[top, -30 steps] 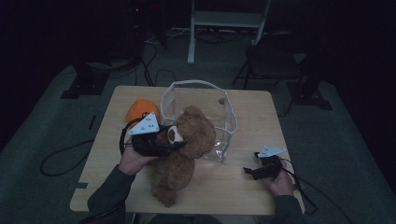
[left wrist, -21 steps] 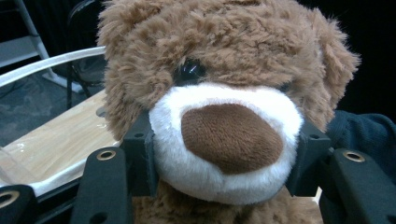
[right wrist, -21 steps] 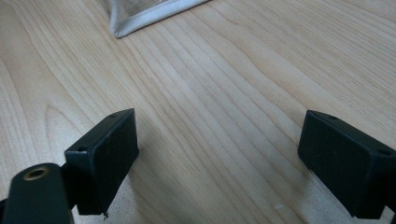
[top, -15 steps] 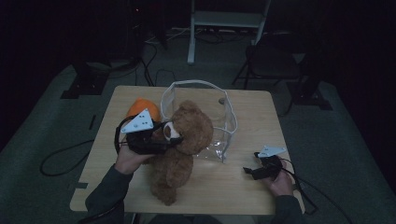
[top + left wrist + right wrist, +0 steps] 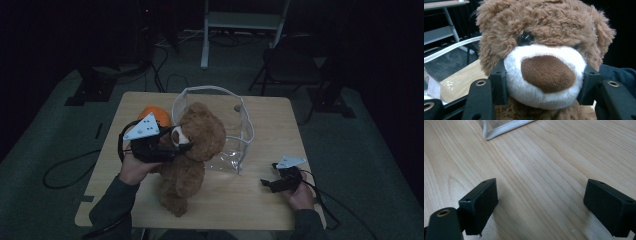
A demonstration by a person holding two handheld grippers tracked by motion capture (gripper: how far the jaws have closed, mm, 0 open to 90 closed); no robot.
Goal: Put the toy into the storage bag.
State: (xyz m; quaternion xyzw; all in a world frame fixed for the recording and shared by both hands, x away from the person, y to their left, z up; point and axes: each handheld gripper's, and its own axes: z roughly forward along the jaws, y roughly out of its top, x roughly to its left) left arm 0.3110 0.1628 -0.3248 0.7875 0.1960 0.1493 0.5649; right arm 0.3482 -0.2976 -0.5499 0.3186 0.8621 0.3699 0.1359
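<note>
A brown teddy bear [image 5: 192, 150] stands nearly upright on the wooden table [image 5: 260, 205], its head level with the rim of a clear plastic bag [image 5: 235, 130]. My left gripper [image 5: 172, 145] is shut on the bear's white muzzle [image 5: 544, 77]; both pads press into its sides. The bear's legs trail toward the table's front edge. At the front right, my right gripper [image 5: 267, 184] rests low over the table, open, with bare wood [image 5: 541, 195] between its fingers. A corner of the bag's white hem [image 5: 499, 128] lies just ahead of it.
An orange ball [image 5: 154, 114] sits on the table behind my left hand. The bag has a white-trimmed rim and stands open at the table's middle. Cables, stands and a chair [image 5: 290, 65] are on the dark floor around the table.
My left gripper has lifted the bear's head and shifted it a little toward the bag, so the bear stands more upright. The right gripper has stayed put.
</note>
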